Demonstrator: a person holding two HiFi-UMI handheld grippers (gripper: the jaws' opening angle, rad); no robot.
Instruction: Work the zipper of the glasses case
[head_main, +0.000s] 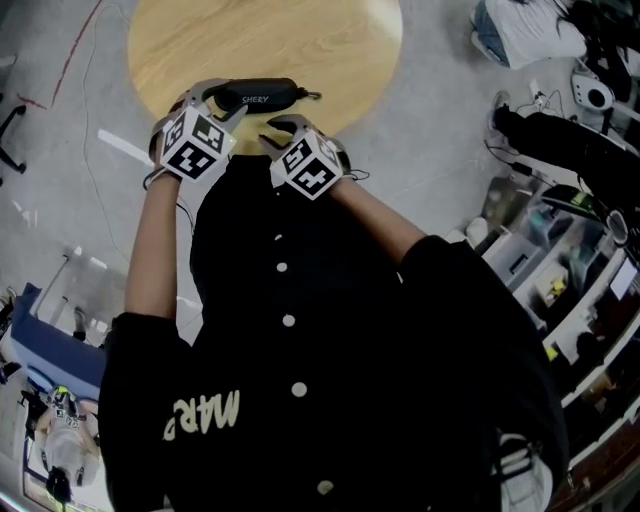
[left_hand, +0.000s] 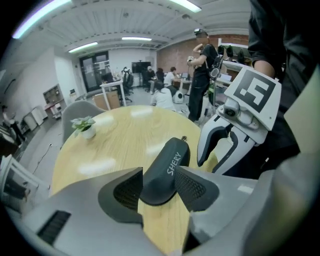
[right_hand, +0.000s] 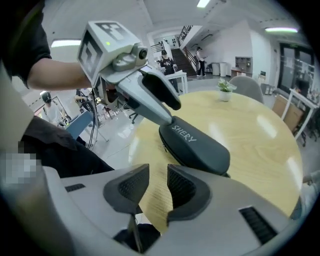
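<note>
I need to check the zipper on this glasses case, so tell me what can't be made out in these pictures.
Whether the glasses case is zipped shut: head view, too small; left gripper view shows only its top.
Case's gripped sides: left gripper view, covered by the left tongs.
Case's far end: right gripper view, covered by the left tongs.

Round wooden table (head_main: 180, 40) on grey floor (head_main: 430, 170); small potted plant (left_hand: 84, 126), strip lights (left_hand: 136, 38) overhead, brick wall (left_hand: 172, 57) behind.

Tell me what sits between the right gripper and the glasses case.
Only bare table: the right gripper view shows nothing else between the right gripper and the glasses case.
</note>
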